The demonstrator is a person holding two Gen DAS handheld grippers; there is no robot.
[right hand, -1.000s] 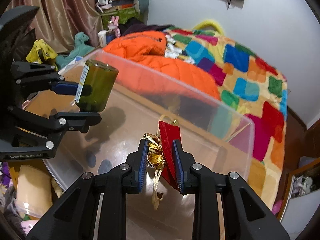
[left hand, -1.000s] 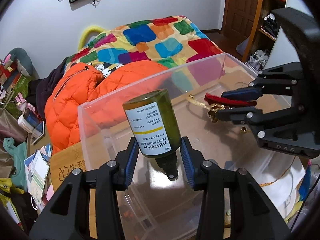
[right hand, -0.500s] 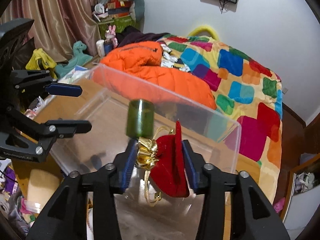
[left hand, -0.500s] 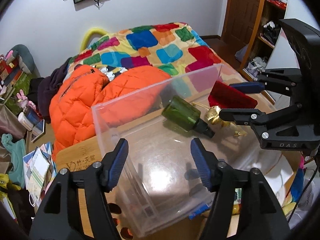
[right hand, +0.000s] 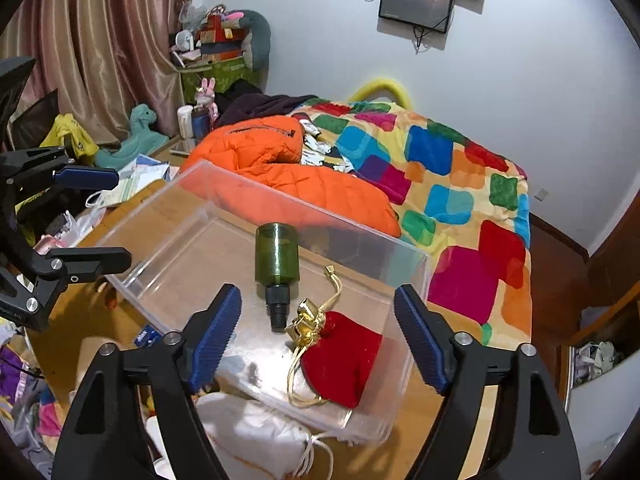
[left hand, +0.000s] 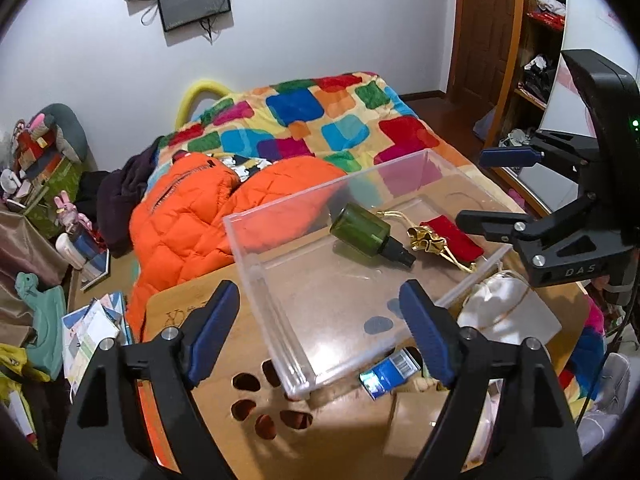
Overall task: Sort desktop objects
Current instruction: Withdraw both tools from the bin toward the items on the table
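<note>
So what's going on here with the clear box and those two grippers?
A person is sorting desk clutter with two hand-held grippers. The green plastic pump bottle and the red velvet pouch with gold drawstring both lie on the floor of the clear plastic box, side by side. The left gripper and right gripper have just been opening; both now stand open with nothing between their jaws, above the box. A white cloth bag lies outside it.

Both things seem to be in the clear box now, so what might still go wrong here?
1. The round green plastic bottle lies on its side in the clear plastic box; a nudge might roll it.
2. The red velvet pouch's gold cord lies loose and could snag a finger.
3. The box sits partly on a white cloth bag, so it may tip.
</note>
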